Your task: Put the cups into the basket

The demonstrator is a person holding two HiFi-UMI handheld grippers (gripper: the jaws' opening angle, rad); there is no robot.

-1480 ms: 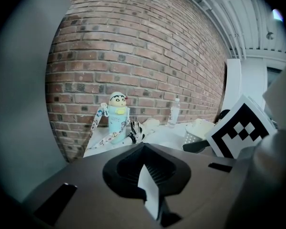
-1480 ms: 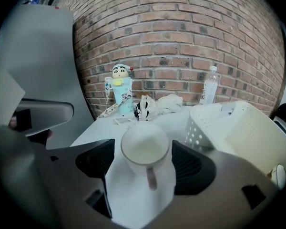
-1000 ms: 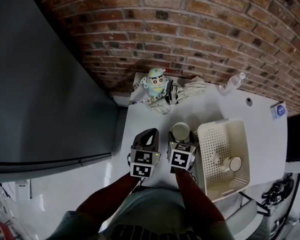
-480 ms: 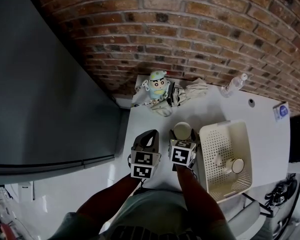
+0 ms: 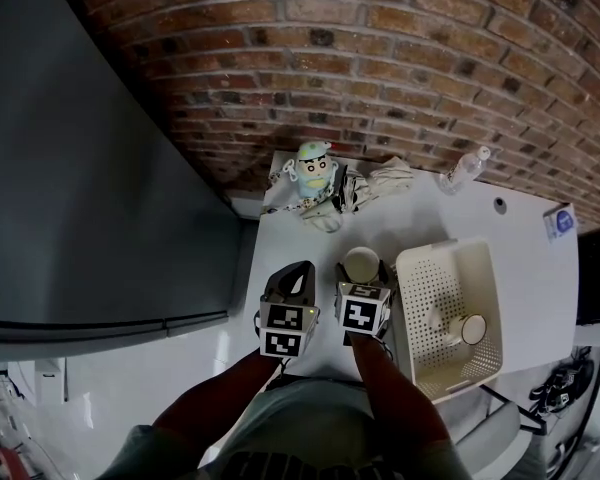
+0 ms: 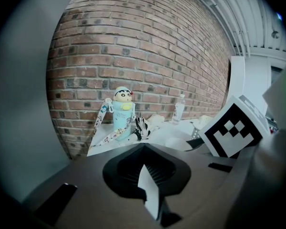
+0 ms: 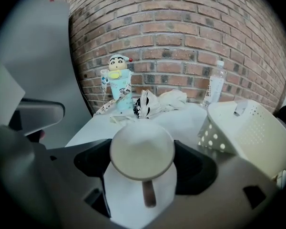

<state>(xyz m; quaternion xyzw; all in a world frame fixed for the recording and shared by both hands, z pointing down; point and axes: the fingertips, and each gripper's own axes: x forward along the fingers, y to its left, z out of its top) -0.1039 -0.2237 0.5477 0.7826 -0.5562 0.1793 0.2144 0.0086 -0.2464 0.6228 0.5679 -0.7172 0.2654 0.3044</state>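
Observation:
A cream cup (image 7: 142,151) with a brown-tinted handle sits between the jaws of my right gripper (image 7: 143,165), its round face turned up toward the camera. From the head view the cup (image 5: 361,263) and right gripper (image 5: 362,272) are just left of the white perforated basket (image 5: 412,303). Another cream cup (image 5: 467,329) lies on its side inside that basket. My left gripper (image 5: 298,271) hangs beside the right one, over the table's left part. Its dark jaws (image 6: 144,147) meet at the tip with nothing between them. The basket wall (image 7: 248,123) stands close on the right.
A doll-shaped bottle with a strap (image 5: 315,168) and crumpled cloth (image 5: 385,178) lie at the back by the brick wall. A clear water bottle (image 5: 465,166) stands behind the basket. A grey panel (image 5: 80,168) borders the white table (image 5: 310,233) on the left.

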